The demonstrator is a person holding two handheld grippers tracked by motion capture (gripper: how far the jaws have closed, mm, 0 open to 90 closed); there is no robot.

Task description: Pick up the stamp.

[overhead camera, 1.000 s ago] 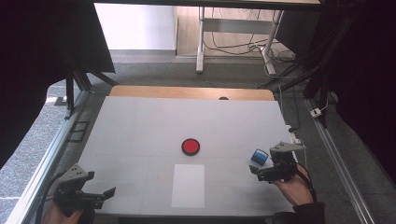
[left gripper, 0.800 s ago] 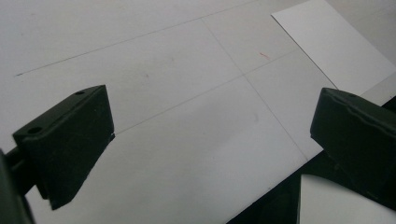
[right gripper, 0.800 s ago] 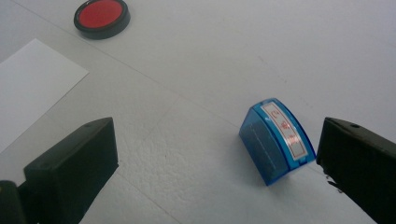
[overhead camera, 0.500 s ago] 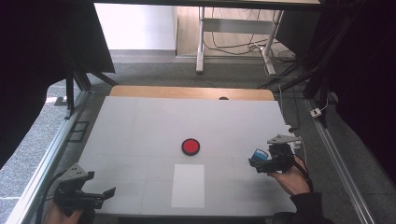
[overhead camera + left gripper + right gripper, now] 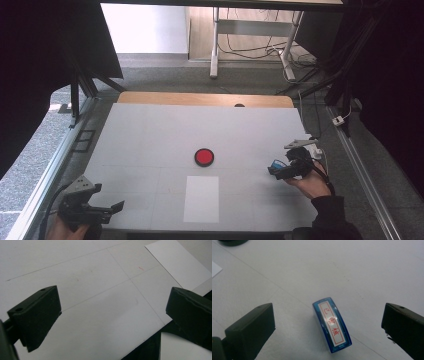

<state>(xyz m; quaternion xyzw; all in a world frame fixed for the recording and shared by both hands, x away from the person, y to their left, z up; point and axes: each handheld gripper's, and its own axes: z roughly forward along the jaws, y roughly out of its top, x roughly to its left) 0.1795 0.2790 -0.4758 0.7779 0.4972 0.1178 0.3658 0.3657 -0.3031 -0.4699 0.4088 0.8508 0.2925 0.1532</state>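
The white worktop (image 5: 150, 145) is taking up most of the high view, its far edge showing a strip of bare wood and its near edge running out of the picture at the bottom. A white sheet of paper (image 5: 201, 198) is lying flat near the front middle of it, and in the left gripper view only one corner of that sheet (image 5: 178, 263) is showing, the rest being cut off at the top right. The left gripper (image 5: 85, 207) is sitting at the near left corner of the worktop, the hand behind it mostly cropped by the lower edge; its jaws are standing wide apart over bare surface, with nothing between them. The right gripper (image 5: 287, 169) is hovering near the right edge, held by a hand (image 5: 314, 184) whose sleeve is running off the bottom. Its jaws are likewise spread wide, holding nothing. A red round pad (image 5: 204, 157) is resting near the middle of the worktop, just beyond the paper and well apart from both grippers. The blue stamp (image 5: 332, 324) is lying on the worktop between the right gripper's jaws, touching neither, its white label with red characters facing up; the characters are too blurred to read. In the high view the stamp (image 5: 276, 164) is showing as a small blue spot at the gripper's tip, partly hidden by it.
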